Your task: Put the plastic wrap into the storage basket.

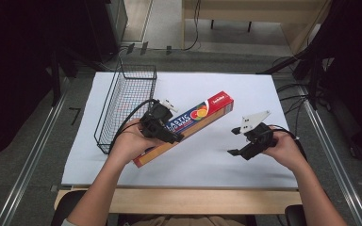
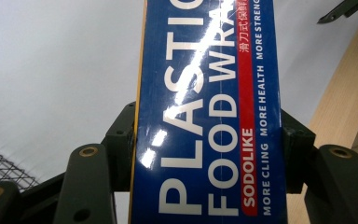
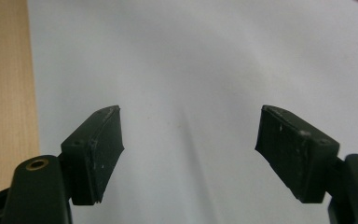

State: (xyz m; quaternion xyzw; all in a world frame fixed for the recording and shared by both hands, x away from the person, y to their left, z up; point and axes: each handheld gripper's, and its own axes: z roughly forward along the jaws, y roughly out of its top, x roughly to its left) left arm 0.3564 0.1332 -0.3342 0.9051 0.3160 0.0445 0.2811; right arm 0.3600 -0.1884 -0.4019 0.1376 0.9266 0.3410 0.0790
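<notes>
Held thing: a long blue-and-red cardboard box of plastic food wrap (image 1: 188,126), clamped across its width by the left gripper (image 1: 162,126); in the left gripper view the jaws press its two long sides.
Box axis: runs diagonally, near end low by the person's left hand (image 1: 131,141), far end up and to the right over the sheet.
Basket: a black wire-mesh basket (image 1: 126,104) sits just left of the box, its long axis running away from the person (roughly skewed to the box, so a turn seems needed before it could go in).
Nearer hand: the left one, beside the basket.
Right gripper: (image 1: 245,143) jaws spread wide, holding nothing, well right of the box.
Surface: white sheet (image 1: 245,89) on a pale wooden table (image 1: 179,200).
Room: dark stands and cables at both sides.
</notes>
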